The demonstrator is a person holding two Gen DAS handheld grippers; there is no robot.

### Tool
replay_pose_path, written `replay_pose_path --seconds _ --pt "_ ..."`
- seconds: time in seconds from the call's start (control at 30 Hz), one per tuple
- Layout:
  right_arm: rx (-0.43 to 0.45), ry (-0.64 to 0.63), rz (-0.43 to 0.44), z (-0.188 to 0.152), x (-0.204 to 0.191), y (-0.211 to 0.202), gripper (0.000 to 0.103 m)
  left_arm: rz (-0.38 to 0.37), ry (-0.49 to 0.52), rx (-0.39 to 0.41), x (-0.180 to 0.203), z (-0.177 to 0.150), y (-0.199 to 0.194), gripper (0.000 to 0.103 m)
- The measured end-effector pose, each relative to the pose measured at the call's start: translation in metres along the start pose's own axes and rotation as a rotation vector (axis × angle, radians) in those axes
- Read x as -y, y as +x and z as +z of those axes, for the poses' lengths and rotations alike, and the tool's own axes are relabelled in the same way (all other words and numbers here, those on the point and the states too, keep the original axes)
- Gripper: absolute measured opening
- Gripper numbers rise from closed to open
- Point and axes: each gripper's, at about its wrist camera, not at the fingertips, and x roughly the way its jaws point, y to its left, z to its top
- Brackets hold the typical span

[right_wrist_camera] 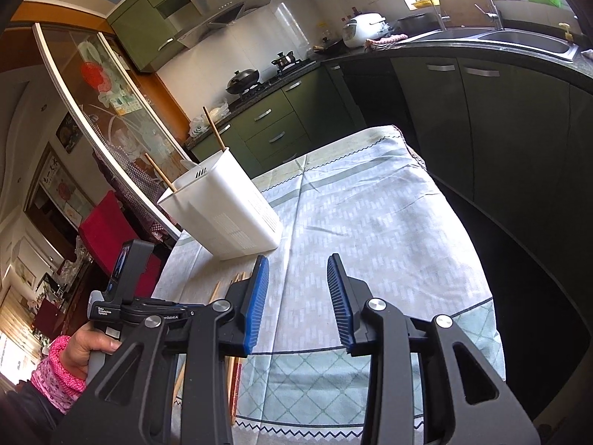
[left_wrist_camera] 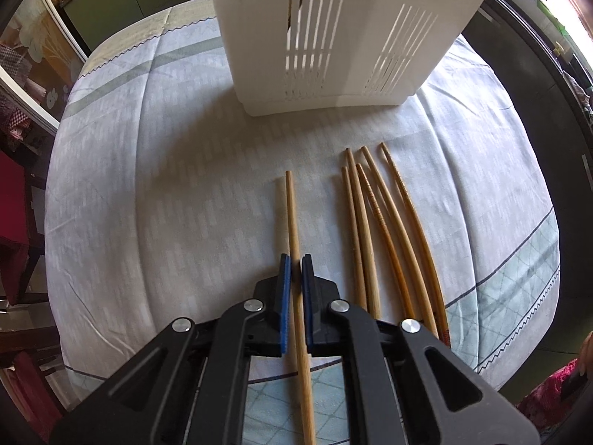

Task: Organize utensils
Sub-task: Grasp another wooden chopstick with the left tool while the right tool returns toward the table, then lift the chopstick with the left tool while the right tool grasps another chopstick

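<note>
A white slotted utensil holder point(left_wrist_camera: 326, 37) stands on the cloth-covered table point(left_wrist_camera: 166, 185); the right wrist view shows the holder point(right_wrist_camera: 226, 207) with two chopsticks point(right_wrist_camera: 213, 128) sticking out of it. My left gripper point(left_wrist_camera: 296, 261) is shut on a single bamboo chopstick point(left_wrist_camera: 292, 215) that runs between its blue pads just above the cloth. Several more chopsticks point(left_wrist_camera: 385, 230) lie side by side to its right. My right gripper point(right_wrist_camera: 298, 263) is open and empty, held above the table to the right of the holder.
The table's edges drop to a dark floor on the right point(right_wrist_camera: 519, 241). Green kitchen cabinets point(right_wrist_camera: 274, 126) and a sink counter point(right_wrist_camera: 500, 40) stand beyond. A red chair point(right_wrist_camera: 107, 233) is at the left. The left gripper's body and the hand holding it point(right_wrist_camera: 89, 345) show at lower left.
</note>
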Motion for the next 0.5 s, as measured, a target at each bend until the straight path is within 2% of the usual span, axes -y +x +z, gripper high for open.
replay_pose_path --seconds 0.27,0.33,0.5 --pt "-0.024 -0.03 0.003 0.001 -0.012 0.009 0.034 0.014 -0.016 0.216 -0.016 -0.013 -0.061 0.006" --pt "-0.035 -0.039 0.005 0.001 -0.016 0.013 0.037 0.02 -0.014 0.283 -0.016 -0.018 -0.081 0.006" --pt "-0.06 -0.063 0.004 0.0 -0.026 0.026 0.038 0.026 -0.015 0.429 -0.03 -0.048 -0.125 0.006"
